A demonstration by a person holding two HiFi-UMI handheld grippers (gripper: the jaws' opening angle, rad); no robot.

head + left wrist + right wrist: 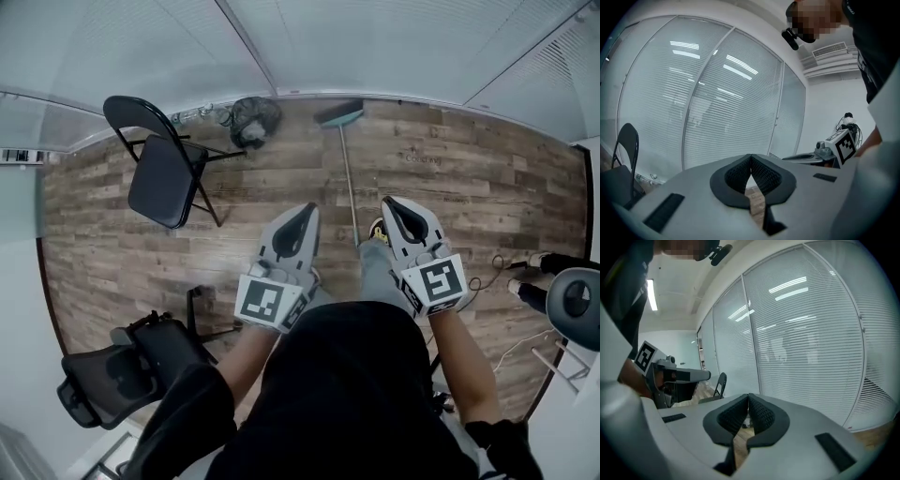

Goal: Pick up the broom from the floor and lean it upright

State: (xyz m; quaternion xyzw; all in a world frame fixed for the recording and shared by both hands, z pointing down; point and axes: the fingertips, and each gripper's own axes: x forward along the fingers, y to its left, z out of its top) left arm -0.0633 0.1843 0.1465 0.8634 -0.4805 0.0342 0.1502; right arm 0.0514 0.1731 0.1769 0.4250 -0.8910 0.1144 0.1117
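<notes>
A broom [347, 169] lies on the wood floor in the head view, its teal head [338, 114] near the far wall and its thin handle running toward me. My left gripper [304, 210] is held out in front of me, left of the handle's near end, shut with nothing in it. My right gripper [388, 204] is just right of the handle's near end, also shut and empty. In the left gripper view the tips [750, 157] meet, and in the right gripper view the tips [748, 396] meet too; neither view shows the broom.
A black folding chair [165, 169] stands at the left, and a dark bag [253, 118] sits by the far wall beside the broom head. A black office chair [122, 370] is at my near left. Cables [506, 267] and a grey device [575, 305] lie at the right.
</notes>
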